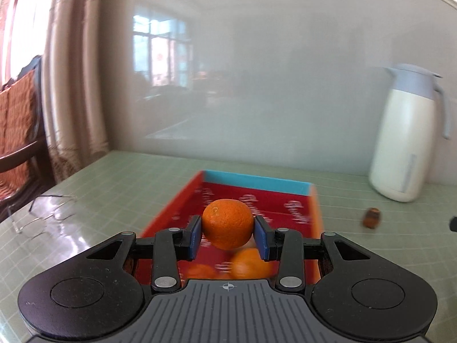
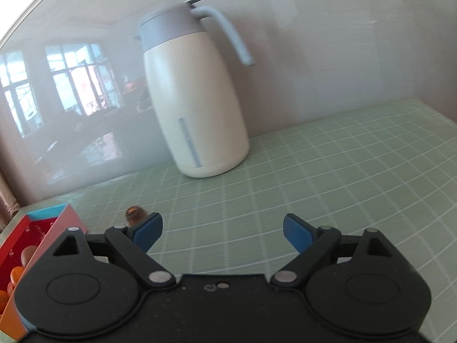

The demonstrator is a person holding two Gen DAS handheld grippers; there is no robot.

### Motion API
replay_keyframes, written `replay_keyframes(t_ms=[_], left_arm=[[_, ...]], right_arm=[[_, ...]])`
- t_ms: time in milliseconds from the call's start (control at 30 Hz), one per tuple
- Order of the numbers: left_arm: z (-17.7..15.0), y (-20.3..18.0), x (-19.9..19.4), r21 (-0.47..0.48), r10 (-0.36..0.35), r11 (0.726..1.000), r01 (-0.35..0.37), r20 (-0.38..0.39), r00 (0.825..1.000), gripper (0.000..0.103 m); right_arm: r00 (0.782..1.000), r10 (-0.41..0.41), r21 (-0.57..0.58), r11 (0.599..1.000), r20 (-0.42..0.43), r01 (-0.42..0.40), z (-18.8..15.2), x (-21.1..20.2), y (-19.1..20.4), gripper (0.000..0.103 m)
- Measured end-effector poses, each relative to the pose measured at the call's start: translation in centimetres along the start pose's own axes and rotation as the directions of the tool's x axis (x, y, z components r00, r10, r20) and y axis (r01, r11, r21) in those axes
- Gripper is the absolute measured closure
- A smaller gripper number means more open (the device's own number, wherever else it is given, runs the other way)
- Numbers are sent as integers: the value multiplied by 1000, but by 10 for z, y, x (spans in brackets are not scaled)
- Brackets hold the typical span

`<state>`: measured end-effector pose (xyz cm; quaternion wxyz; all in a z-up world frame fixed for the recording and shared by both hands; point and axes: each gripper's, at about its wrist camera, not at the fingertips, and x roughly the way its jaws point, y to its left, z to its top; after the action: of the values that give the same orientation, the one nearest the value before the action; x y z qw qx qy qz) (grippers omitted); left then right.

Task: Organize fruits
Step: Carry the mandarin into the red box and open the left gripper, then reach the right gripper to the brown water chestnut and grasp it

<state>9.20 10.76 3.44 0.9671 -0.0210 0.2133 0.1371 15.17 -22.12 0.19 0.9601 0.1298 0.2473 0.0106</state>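
Nearest the lens in the left wrist view, the left gripper [image 1: 227, 234] has its two blue pads pressed on opposite sides of an orange [image 1: 227, 223], low in the centre of the frame. This fruit is nearly round, a little wider than tall, with what looks like its stem dimple turned to the upper left. It hangs above a red box [image 1: 297, 208] whose long axis runs away from the camera toward a turquoise far wall. More oranges [image 1: 245, 267] lie in the near end of that box, smeared by blur and partly hidden behind the gripper body, so their count cannot be told. A white jug [image 1: 405, 143] with a pale blue lid stands upright at the right, and wire-framed glasses [image 1: 48, 214] lie at the left on the green gridded worktop [image 1: 128, 177]. A small brown thing [image 1: 371, 217] right of the box is too blurred to name.

From the right wrist, the right gripper [image 2: 222, 233] stands wide apart with nothing between its pads, over bare worktop. The box is cut off at the lower left edge.
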Motion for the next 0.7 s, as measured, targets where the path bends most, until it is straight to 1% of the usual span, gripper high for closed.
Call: replay_keyframes(t_ms=[133,233,300,333,367,500,600,667,700], left_arm=[[-1,14,13,-24,44,999,-45,-20,999,64],[-2,18,13,-27,39,999,-40,-18,999,63],[-2,16,11,-23,39,999,-39,-12,999,48],[-2,16,9,-24,40,999,-40,-3,999,34],[-3,15,6,-24,43,999,-43,8,999,27],[-5,7,-5,-11,40,999,-40,38,998,24],[-6,1,-8,5,46,999,-46,49,998,13],[-7,-3,-11,14,56,998,-57,57,997,0],[-8,-4,-13,14,62,998,-63,62,996,0]], right_arm=[[1000,8,-20,1000,-6,-8,-3,3,8,12],[1000,8,-25,1000,-8,-9,-3,4,10,12],[1000,8,-27,1000,-6,-8,-3,3,9,12],[1000,8,-27,1000,-5,-8,-3,1,10,12],[1000,8,-27,1000,-4,-8,-3,1,10,12],[1000,6,-27,1000,-2,-6,-2,-1,7,12],[1000,0,-29,1000,1,0,-1,-3,4,12],[1000,-1,-22,1000,1,1,0,-4,1,12],[1000,0,-20,1000,2,0,0,-4,0,12]])
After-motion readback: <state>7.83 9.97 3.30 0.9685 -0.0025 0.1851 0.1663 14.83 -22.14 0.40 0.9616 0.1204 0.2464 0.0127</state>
